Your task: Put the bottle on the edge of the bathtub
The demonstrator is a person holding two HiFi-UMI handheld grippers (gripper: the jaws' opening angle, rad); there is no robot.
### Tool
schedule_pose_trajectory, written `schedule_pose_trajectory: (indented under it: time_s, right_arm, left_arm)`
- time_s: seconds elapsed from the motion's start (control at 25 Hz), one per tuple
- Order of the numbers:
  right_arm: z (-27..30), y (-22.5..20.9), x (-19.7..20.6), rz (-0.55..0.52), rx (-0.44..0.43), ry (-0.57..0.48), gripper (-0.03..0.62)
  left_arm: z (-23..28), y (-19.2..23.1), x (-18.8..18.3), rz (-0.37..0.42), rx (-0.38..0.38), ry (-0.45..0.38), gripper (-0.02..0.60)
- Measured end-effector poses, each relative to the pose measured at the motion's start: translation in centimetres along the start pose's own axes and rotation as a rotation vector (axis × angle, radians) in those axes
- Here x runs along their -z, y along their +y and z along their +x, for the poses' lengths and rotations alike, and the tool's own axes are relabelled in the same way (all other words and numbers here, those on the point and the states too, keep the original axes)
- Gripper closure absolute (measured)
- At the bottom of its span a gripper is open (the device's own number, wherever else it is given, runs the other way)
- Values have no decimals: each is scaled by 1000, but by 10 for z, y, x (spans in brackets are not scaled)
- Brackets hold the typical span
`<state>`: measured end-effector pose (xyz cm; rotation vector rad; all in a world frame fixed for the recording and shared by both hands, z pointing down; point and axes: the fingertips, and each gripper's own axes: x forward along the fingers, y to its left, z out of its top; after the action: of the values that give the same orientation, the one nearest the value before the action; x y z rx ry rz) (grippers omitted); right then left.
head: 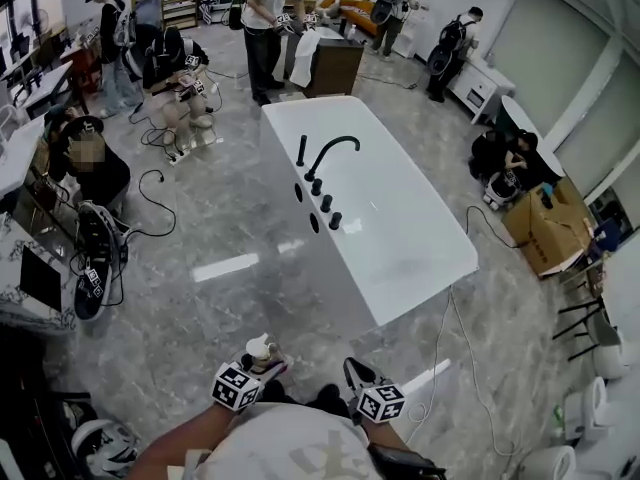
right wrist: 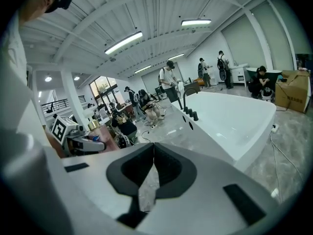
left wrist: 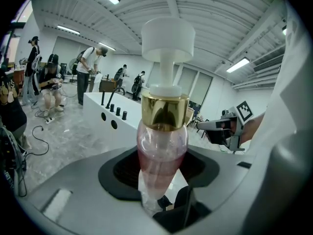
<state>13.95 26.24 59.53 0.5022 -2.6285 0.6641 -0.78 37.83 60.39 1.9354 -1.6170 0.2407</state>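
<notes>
Bottle [left wrist: 161, 141] sits upright, clamped between left gripper [head: 264, 361] jaws; right gripper [right wrist: 154, 166] jaws meet, empty; tub [right wrist: 230, 131] well ahead of both

1. The bottle [left wrist: 163, 141] has a clear, pink-tinted body, a gold collar and a white pump head. It stands upright, clamped between the jaws of the left gripper [left wrist: 164, 182], well apart from the tub.
2. The bathtub [head: 352, 260] is white and oblong. A black faucet [head: 330, 153] and knobs [head: 326, 204] line its left edge.
</notes>
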Motion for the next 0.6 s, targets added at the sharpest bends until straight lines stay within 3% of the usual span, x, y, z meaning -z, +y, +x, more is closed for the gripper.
schedule_pose_trajectory:
  time_s: [0.6]
  right_arm:
    - [4, 13, -5, -16, 3, 4, 588]
  left_arm:
    - [-9, 13, 3, -27, -14, -1, 359]
